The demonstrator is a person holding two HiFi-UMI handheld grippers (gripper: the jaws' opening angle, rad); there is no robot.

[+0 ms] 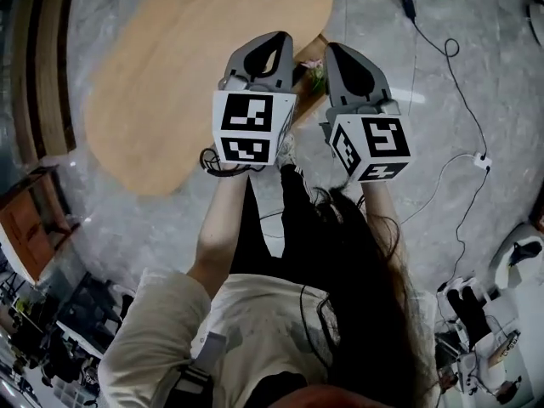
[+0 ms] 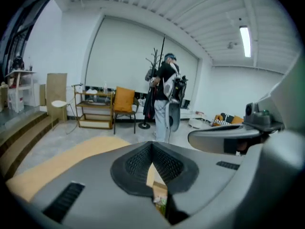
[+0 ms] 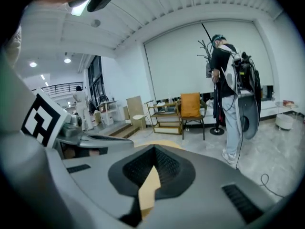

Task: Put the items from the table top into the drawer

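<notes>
Grey marbled floor (image 1: 442, 228) fills most of the head view. The oval light-wood worktop (image 1: 187, 66) sits upper left, seen from well above.

Both grippers are held high, close under the head camera, side by side, marker cubes facing up. Neither is near the worktop surface.

Left gripper (image 2: 152, 149): jaws closed, tips meeting, nothing btwn them. Only a thin V gap lower down, w/ worktop showing through.

Right gripper (image 3: 153, 150): same, jaws together at the tips, empty, w/ a sliver of worktop visible in the gap below.

Another person (image 2: 164, 97) stands in the bkgd past the worktop, back partly turned, w/ bulky gear on the back, beside a coat stand (image 2: 157, 70). An orange chair (image 2: 124, 100) is left of them, then a low wooden shelf unit (image 2: 93, 109) against the wall.

Black cable (image 1: 463, 100) snakes over the floor at the right.

Task item: one small green-and-pink item (image 1: 313, 73) sits at the worktop's near edge, showing btwn the two grippers in the head view and apart from both. Too small to ID further.
</notes>
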